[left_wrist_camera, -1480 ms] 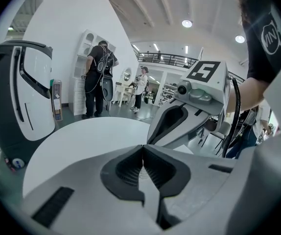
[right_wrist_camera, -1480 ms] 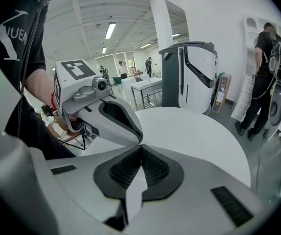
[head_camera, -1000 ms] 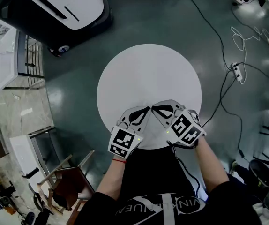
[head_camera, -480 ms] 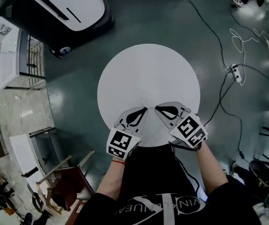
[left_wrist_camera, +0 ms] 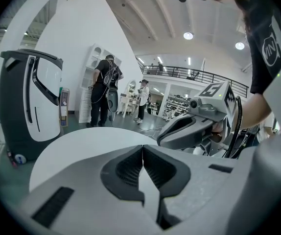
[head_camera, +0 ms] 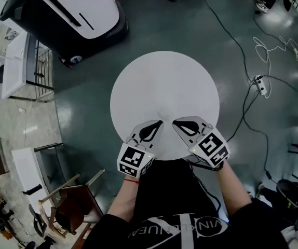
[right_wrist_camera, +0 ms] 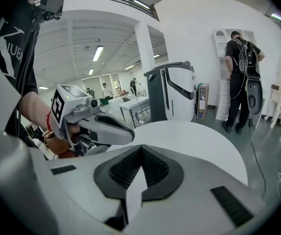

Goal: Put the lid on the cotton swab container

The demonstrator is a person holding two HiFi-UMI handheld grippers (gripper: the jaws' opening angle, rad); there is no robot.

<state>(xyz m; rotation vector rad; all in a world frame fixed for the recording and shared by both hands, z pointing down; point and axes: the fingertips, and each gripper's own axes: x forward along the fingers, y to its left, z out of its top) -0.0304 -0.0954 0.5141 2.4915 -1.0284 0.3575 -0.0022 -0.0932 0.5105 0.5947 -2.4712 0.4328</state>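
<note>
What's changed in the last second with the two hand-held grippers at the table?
The left hand-held gripper and right hand-held gripper, tips almost touching a second ago, have drawn slightly apart and back toward the person. Nothing was taken hold of or let go. Unchanged: both stay shut on nothing over the near edge of the white round table; no container or lid shows.

1. The left gripper [head_camera: 157, 124] and right gripper [head_camera: 179, 123] sit side by side over the near edge of a round white surface [head_camera: 164, 77], with their tips angled toward each other and close together.
2. Each gripper is held by a bare forearm, and the left wrist wears a red band [head_camera: 132, 179].
3. Well ahead and to the left of the left gripper stands a black-and-white machine [head_camera: 71, 9].
4. To the right of the right gripper, cables [head_camera: 247, 105] cross the floor to a power strip [head_camera: 259, 82].
5. Behind and to the left of the left gripper is a chair [head_camera: 73, 204].
</note>
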